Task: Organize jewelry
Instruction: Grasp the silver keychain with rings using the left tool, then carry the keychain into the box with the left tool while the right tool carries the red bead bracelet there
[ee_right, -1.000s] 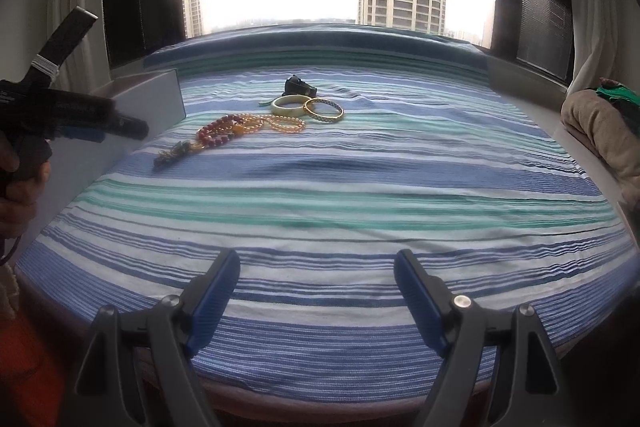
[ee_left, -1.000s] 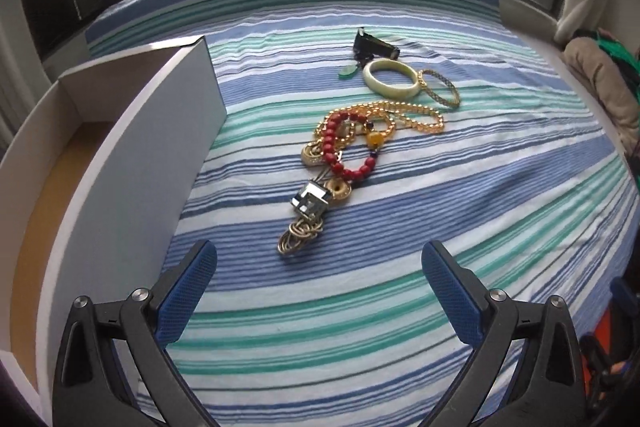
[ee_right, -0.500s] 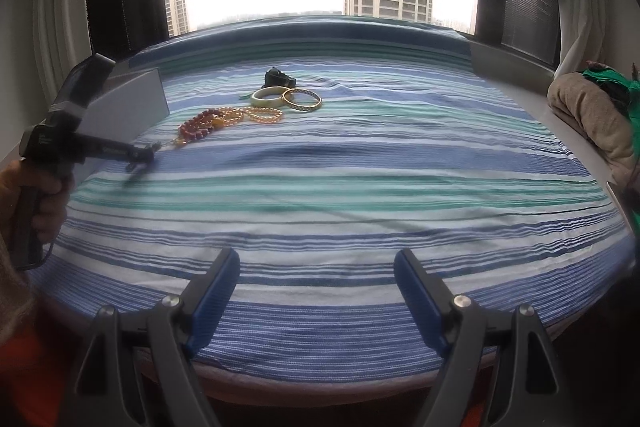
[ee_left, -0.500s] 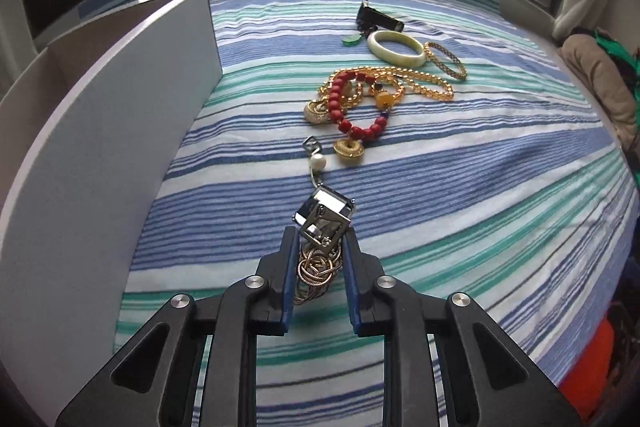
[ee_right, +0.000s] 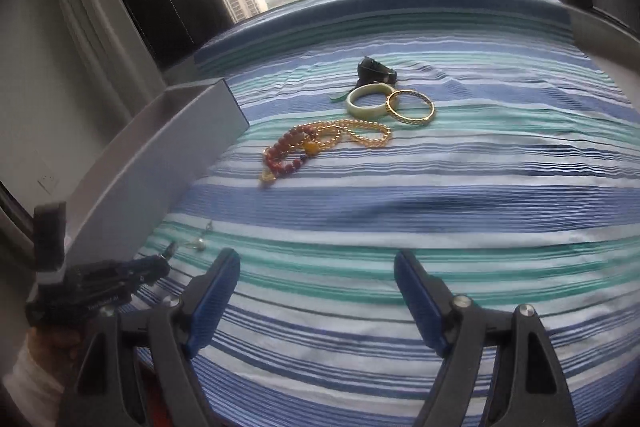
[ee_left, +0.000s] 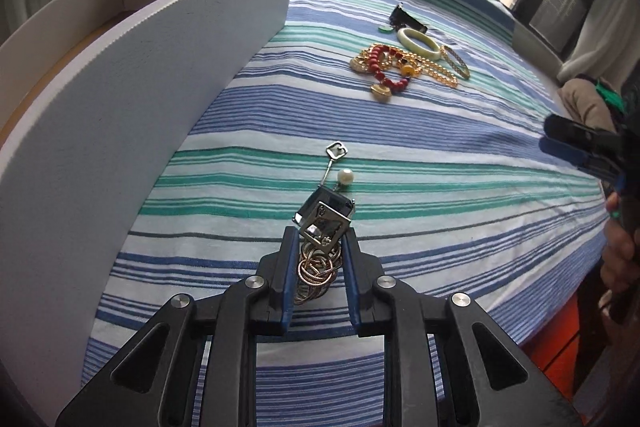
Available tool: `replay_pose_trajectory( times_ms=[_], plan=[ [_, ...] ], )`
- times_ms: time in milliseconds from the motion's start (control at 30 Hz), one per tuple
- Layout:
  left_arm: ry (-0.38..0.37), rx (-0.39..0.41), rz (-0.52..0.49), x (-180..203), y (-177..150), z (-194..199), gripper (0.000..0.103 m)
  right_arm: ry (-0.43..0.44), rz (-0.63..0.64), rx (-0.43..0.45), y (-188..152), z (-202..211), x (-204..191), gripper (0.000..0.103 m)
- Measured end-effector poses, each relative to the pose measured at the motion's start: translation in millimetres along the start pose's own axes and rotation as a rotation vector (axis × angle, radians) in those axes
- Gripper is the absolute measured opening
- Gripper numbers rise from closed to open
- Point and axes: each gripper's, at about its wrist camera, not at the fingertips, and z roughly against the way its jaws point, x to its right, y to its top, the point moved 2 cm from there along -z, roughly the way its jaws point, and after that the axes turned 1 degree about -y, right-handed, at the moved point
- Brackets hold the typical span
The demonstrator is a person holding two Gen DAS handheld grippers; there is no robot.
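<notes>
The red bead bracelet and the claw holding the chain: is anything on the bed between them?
Yes, in the left wrist view: a small silver key charm and a pearl lie between the red bead bracelet and the left gripper, on striped sheet.

The white box [ee_left: 132,99] runs off the left edge of the left wrist view, its inside mostly hidden behind its near wall. The coiled chain [ee_left: 318,269] is partly covered by the left gripper's [ee_left: 318,251] fingers. In the right wrist view the pearl [ee_right: 199,245] is blurred and tiny.
</notes>
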Motion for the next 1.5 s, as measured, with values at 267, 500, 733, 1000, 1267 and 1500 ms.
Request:
replay_pose_trajectory(
  times_ms=[267,500,733,1000,1267,1500],
  plan=[
    [-0.007,0.006,0.0,2.3,-8.6,5.7,0.02,-0.027,-0.166,-0.195,91.2,-117.8,3.0,0.037],
    [-0.008,0.005,0.008,-0.7,-9.5,5.2,0.02,-0.207,-0.069,-0.245,103.2,-160.5,-30.6,0.036],
    [-0.005,0.011,0.007,-0.3,-9.5,10.3,0.02,-0.306,-0.041,-0.217,100.6,-166.5,-31.6,0.018],
    [-0.052,0.093,0.02,8.3,9.2,59.2,0.02,-0.215,0.129,-0.13,123.7,-92.7,-72.8,0.017],
    [-0.032,0.261,0.106,-19.9,38.6,156.0,0.02,-0.093,0.309,-0.025,136.0,-20.7,-154.1,0.017],
    [0.2,0.352,0.226,-93.5,38.1,205.6,0.02,0.069,0.443,0.008,133.2,-25.2,-252.8,0.017]
  ],
)
